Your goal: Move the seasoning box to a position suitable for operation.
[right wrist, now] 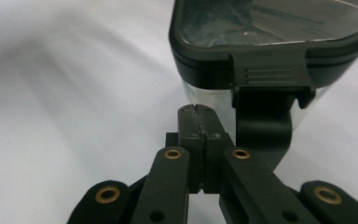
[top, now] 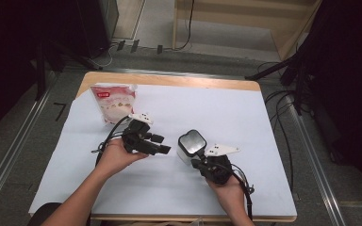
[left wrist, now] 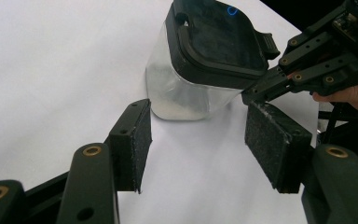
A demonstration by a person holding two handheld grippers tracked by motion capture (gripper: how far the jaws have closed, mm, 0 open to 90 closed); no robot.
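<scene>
Jaws first: we see the left gripper (left wrist: 196, 140) standing well apart at the pads, with nothing between them but bare white table cover, while the right gripper (right wrist: 198, 112) has its two pads pressed flat together with nothing caught between them. We find the clear container (top: 191, 145) standing upright on the white-covered table (top: 245, 117), right of centre, with a dark lid (left wrist: 219, 39) sitting on top and a dark latch tab (right wrist: 265, 93) hanging down its near side. In the right gripper view, the closed tips sit just beside that latch, at its left, close against the container's clear wall; we cannot tell whether they touch it. In the left gripper view, the container stands just beyond the open pads, nearer the left pad, apart from both, and we see the right gripper reaching in from the right edge to the container's side under the lid's rim. From the high view, we see the left hand (top: 120, 153) holding its gripper left of the container, pointed toward it, and the right hand (top: 228, 186) coming up from below it. A red and white pouch (top: 114, 101) stands at the far left of the table, well apart from both grippers.
</scene>
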